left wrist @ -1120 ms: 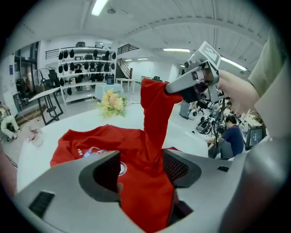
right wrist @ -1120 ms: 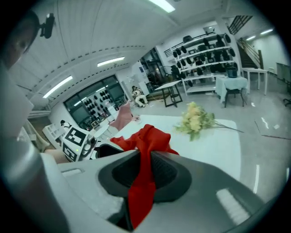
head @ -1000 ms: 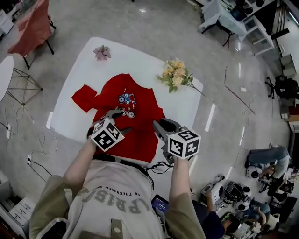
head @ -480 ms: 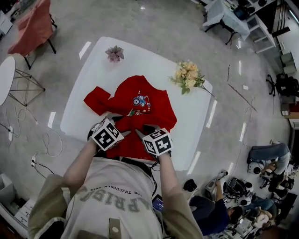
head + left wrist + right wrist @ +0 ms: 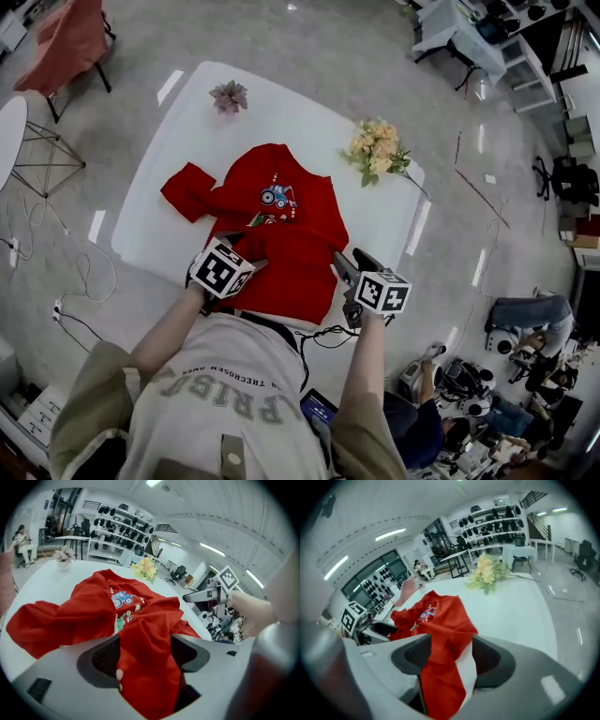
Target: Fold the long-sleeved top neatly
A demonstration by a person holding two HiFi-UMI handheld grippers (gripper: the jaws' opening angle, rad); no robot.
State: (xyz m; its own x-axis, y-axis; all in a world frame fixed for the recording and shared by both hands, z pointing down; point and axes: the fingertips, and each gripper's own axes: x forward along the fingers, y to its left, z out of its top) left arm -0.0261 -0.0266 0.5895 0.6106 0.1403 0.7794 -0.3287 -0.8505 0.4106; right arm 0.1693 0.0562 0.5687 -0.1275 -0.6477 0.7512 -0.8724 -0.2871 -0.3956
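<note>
Opening wider: left tongs (image 5: 143, 649), red top (image 5: 91, 604) between | right tongs (image 5: 446, 654) just opening, top loose between

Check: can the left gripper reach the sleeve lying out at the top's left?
Probably yes. The left gripper has just been opening its fingers with a fold of the red top between them; once clear of that, only cloth and table lie between it and the sleeve.
</note>
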